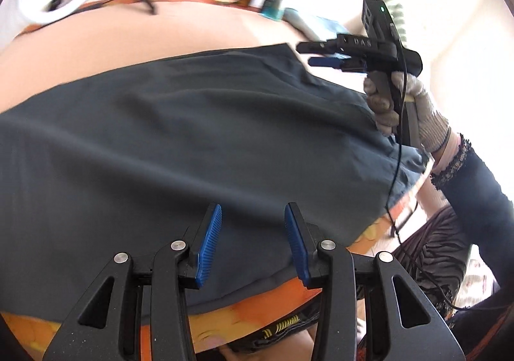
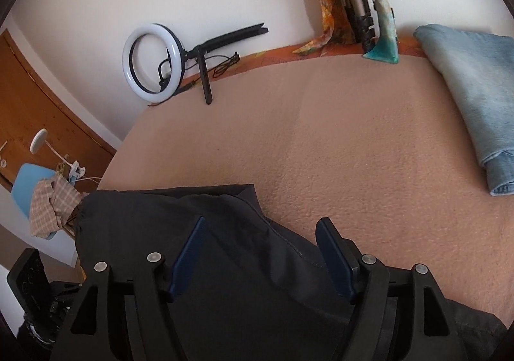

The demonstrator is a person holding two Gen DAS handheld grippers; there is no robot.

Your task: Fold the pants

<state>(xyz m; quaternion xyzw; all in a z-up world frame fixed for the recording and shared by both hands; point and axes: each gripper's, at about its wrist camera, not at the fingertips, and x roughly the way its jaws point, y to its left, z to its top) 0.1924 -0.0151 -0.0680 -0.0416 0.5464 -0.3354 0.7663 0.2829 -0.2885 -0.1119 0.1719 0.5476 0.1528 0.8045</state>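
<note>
**Both tools hover spread over the dark pants, nothing gripped yet**

Evidently nobody has taken hold of the cloth. The dark charcoal, thin woven pants (image 1: 192, 136) lie spread across the peach-beige fleece bed cover (image 2: 353, 152), filling the near half of the bed, with one edge running off toward the far right and a little overhang at the near side, where an orange patterned sheet (image 1: 225, 312) peeks out beneath.

The left gripper (image 1: 253, 245) hangs just above the near edge of the pants, its blue ribbed fingers (image 1: 208, 245) set well apart with only fabric showing between them, so it holds nothing. I judge it is lined up there to pinch that near hem.

The right gripper (image 2: 260, 255), carried in a grey knitted glove (image 1: 417, 116), sits over the far right corner of the garment. From its own camera the fingers (image 2: 332, 258) stand wide, dark cloth below them and a raised fold just ahead; again empty. Placing one tool at each end makes sense if the plan is to lift an edge evenly and carry it over.

A folded pale-blue denim garment (image 2: 475, 97) rests at the far right of the bed, probably parked clear of the working area. A white ring light on a black stand (image 2: 151, 62) lies at the far left edge.
</note>
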